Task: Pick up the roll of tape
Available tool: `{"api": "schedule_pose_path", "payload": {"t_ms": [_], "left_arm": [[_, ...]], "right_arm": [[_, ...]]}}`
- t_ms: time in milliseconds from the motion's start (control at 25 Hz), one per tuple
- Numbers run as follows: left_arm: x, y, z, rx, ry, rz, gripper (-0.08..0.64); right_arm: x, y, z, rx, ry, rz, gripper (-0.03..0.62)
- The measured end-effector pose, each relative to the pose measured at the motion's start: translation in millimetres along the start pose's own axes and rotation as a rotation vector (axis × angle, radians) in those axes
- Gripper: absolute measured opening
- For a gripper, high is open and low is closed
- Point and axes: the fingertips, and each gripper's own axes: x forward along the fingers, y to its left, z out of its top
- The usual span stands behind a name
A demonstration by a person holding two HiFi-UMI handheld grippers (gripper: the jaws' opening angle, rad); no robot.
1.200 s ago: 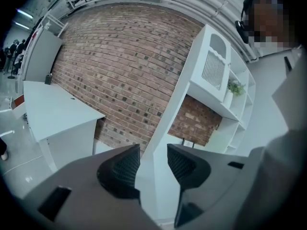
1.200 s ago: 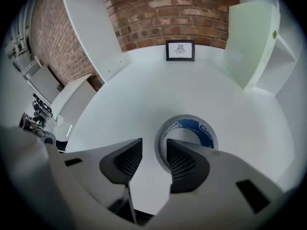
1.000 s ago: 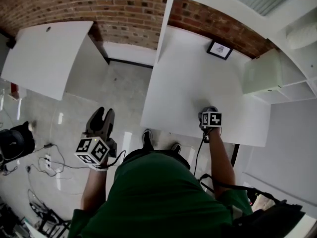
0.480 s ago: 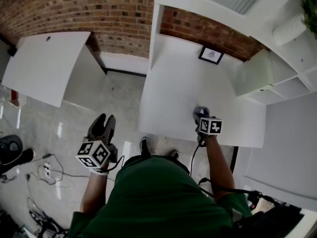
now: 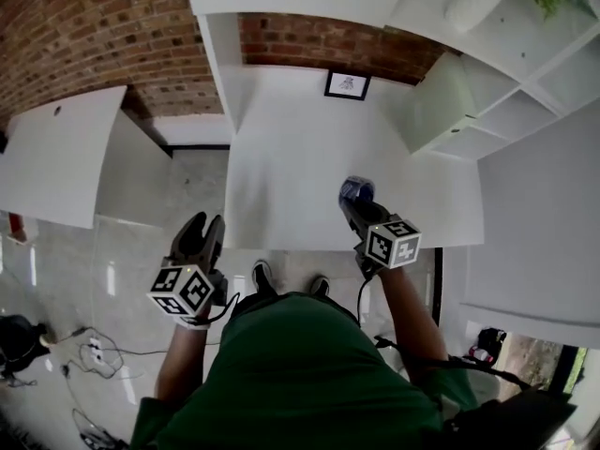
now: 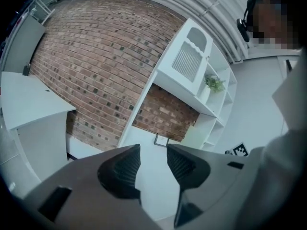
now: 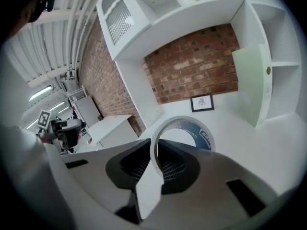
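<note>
**Item 1.** My right gripper (image 7: pixel 156 150): the dark ribbed fingers (image 7: pixel 136 164) are closed on the roll of tape (image 7: pixel 200 132), a white ring with a blue printed inner face. The ring stands on edge. Its near wall is pinched between the two pads and the rest rises above them at frame centre. In the head view the right gripper (image 5: pixel 356 206) sits right of centre with the roll of tape (image 5: pixel 356 189) at its tip, over the near part of the bench. Its square-marker cube (image 5: pixel 392 242) is just below and to the right.

**Item 2.** My left gripper (image 6: pixel 153 150): the fingers (image 6: pixel 120 169) stand apart with nothing between them. In the head view the left gripper (image 5: pixel 200 232) lies lower left of centre, over the floor and beside the bench's left edge.

**Item 3.** Flat white bench (image 5: pixel 281 167), centre of the head view.

**Item 4.** Small black-framed picture (image 5: pixel 347 84), at the bench's far edge, top centre, against a red brick wall (image 5: pixel 84 36).

**Item 5.** White shelf unit (image 5: pixel 525 73), upper right, with a pale green panel (image 7: pixel 254 80) at its near end and a green plant (image 6: pixel 213 83) on an upper shelf.

**Item 6.** Second white table (image 5: pixel 52 157), at the left edge of the frame, well apart from the bench.

**Item 7.** Glossy grey floor (image 5: pixel 141 242), with loose cables (image 5: pixel 84 350) at lower left.

**Item 8.** My green shirt (image 5: pixel 291 373), bottom centre.
</note>
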Motion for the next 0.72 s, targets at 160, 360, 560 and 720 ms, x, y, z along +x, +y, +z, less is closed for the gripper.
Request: {"api": "schedule_pose_path", "payload": {"t_ms": [160,360,560,720], "left_arm": [[15.5,-30.2,-4.6,0.038,0.007,-0.038,0.184],[36.0,-62.9,3.3,0.086,-0.005,-0.076,0.184],[49.9,-96.7,14.7,0.132,-0.031,-0.112,0.183],[57.1,-116.9,15.1,0.15,-0.032,-0.147,0.183]], "right_arm": [[-46.5,-0.5,31.3,-0.039,-0.134,-0.008,0.063],[-106.3,3.4,72.6,-0.132,-0.315,-0.042,0.063],[-158.3,10.5,97.4,-0.131,-0.446,-0.014,0.063],[-185.8,10.1,107.4,-0.144,-0.505,-0.026,0.064]]}}
